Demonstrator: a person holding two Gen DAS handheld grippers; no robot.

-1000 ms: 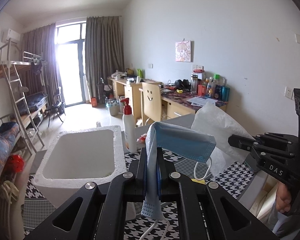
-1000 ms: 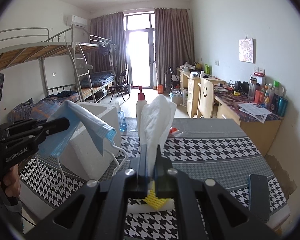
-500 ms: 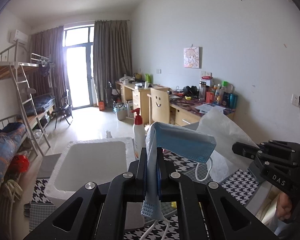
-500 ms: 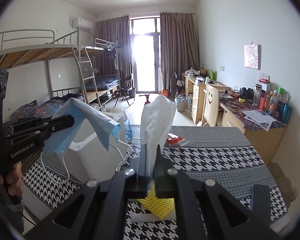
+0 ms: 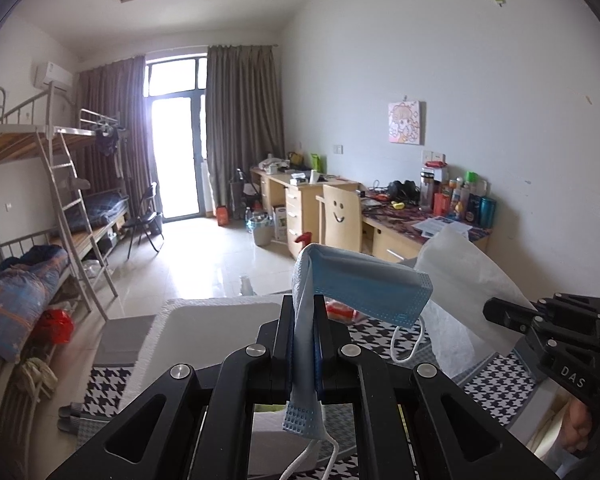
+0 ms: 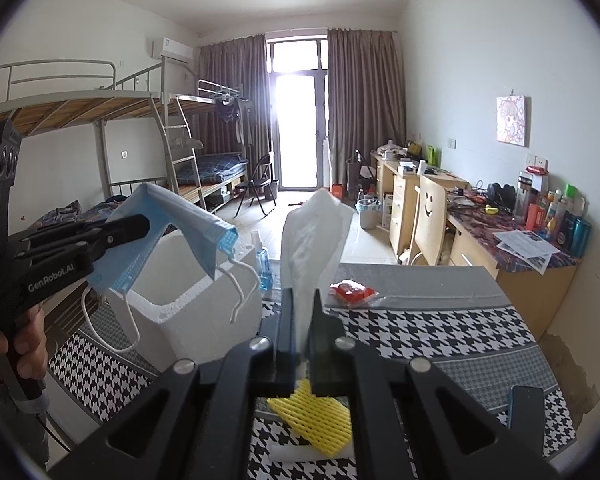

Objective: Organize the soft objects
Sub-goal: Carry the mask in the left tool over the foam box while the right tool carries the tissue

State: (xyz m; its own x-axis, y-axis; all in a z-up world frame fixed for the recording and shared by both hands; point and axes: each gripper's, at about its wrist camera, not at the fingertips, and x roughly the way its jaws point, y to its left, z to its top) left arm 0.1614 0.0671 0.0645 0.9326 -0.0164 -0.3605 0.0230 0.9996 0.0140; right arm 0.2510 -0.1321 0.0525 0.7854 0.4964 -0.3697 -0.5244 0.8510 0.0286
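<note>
My left gripper [image 5: 303, 304] is shut on a blue face mask [image 5: 364, 288] and holds it in the air above the white foam box [image 5: 204, 332]. The mask [image 6: 172, 220] and the left gripper [image 6: 140, 226] also show in the right wrist view, over the foam box [image 6: 188, 300]. My right gripper [image 6: 300, 300] is shut on a white tissue [image 6: 312, 240] that stands up from its jaws. The tissue [image 5: 468, 296] and the right gripper [image 5: 496, 314] show in the left wrist view, to the right of the mask.
The table has a houndstooth cloth [image 6: 420, 332]. On it lie a yellow foam net [image 6: 312, 416], a red packet [image 6: 352, 290], a blue-liquid bottle [image 6: 262, 264] and a dark phone [image 6: 526, 408]. Desks and a chair [image 6: 432, 220] stand behind; bunk beds [image 6: 100, 120] left.
Both grippers have risen with the mask and tissue still held; the table and foam box sit lower in both views. The spray bottle has dropped behind the mask in the left view.
</note>
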